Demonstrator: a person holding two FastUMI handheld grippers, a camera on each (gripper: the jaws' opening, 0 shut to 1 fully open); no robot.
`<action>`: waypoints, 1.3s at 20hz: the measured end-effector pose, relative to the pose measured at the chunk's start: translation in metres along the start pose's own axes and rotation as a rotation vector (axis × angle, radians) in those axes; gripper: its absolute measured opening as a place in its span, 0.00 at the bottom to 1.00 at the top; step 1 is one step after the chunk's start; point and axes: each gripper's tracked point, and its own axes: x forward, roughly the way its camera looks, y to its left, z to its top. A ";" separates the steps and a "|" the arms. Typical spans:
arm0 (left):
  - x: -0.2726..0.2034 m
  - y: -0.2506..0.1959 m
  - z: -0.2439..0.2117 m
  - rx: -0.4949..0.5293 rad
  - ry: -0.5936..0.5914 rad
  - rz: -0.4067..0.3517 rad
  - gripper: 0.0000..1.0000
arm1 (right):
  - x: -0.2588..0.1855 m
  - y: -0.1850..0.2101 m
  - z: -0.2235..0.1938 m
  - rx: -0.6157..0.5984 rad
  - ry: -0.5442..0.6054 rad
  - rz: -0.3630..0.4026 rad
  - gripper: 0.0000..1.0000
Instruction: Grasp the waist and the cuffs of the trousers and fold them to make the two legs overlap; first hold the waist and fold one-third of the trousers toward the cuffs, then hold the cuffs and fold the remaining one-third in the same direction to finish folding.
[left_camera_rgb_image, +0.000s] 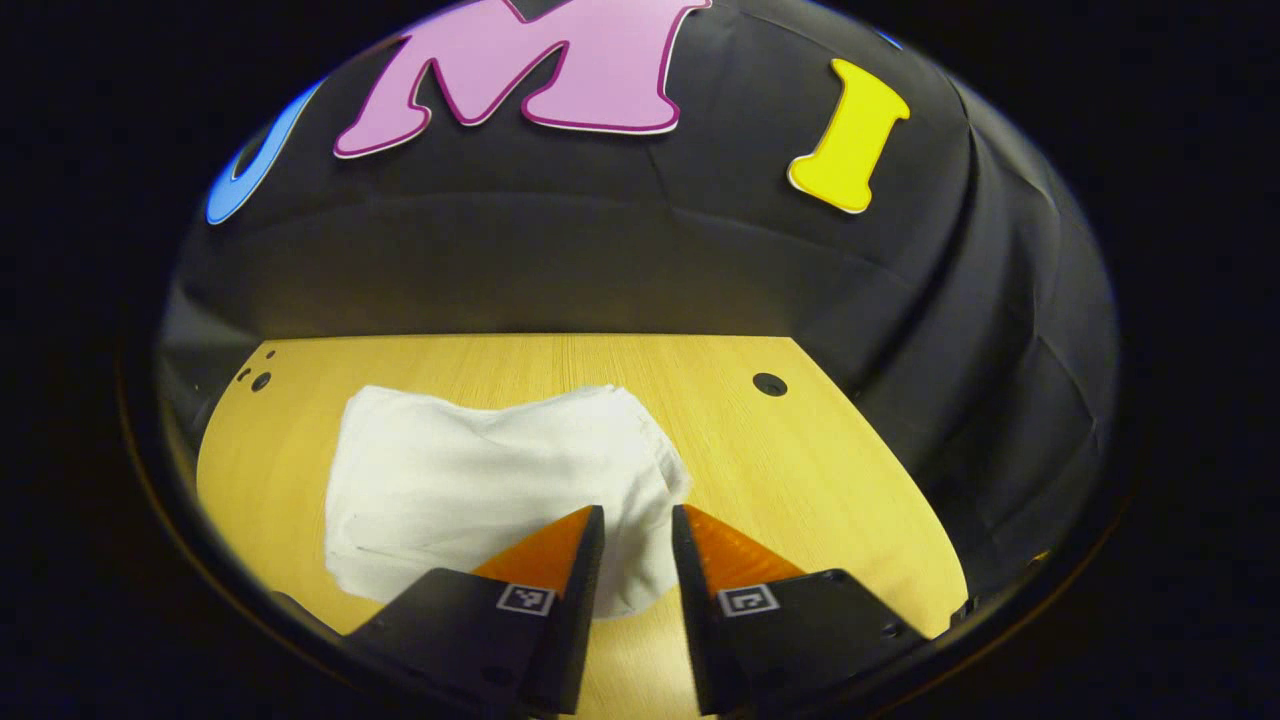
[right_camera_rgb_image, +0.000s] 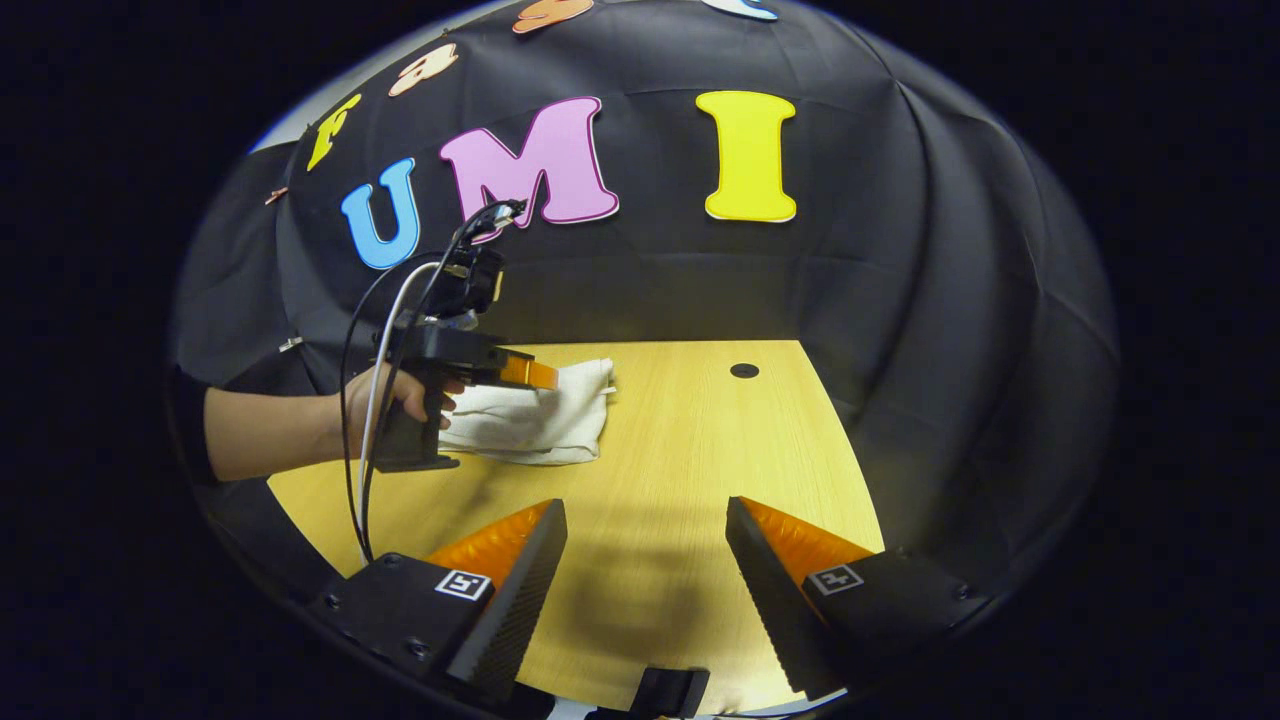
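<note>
Left gripper view: we had the white trousers (left_camera_rgb_image: 480, 490) folded into a compact bundle on the wooden table (left_camera_rgb_image: 800, 470), lying toward that table's left half. Our left gripper (left_camera_rgb_image: 638, 525) hovered at the bundle's near right edge, fingers parted with a narrow gap and fabric visible between the tips; nothing was clamped. We couldn't tell whether the tips touched the cloth or sat just above it. Right gripper view: our right gripper (right_camera_rgb_image: 645, 520) was well apart from the trousers (right_camera_rgb_image: 530, 420), over bare table (right_camera_rgb_image: 690, 450) nearer the front edge, fingers spread wide with nothing between them. From there we saw the left gripper (right_camera_rgb_image: 535, 375) farther off, held by a hand (right_camera_rgb_image: 390, 400) with a dark sleeve at the forearm, its fingers reaching over the top of the bundle. Cables (right_camera_rgb_image: 375, 330) ran up from that gripper's body. One round hole (right_camera_rgb_image: 744, 370) sat in the table beyond the bundle, to its right.
</note>
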 end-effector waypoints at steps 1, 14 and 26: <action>-0.008 0.004 -0.002 0.002 -0.009 0.007 0.52 | 0.000 0.002 -0.001 0.007 0.003 0.004 0.99; -0.246 0.117 0.000 0.031 -0.391 0.215 0.96 | -0.009 0.083 0.023 0.029 -0.050 -0.055 0.98; -0.372 0.211 -0.095 -0.102 -0.373 0.266 0.95 | -0.047 0.227 0.004 -0.003 -0.125 -0.036 0.98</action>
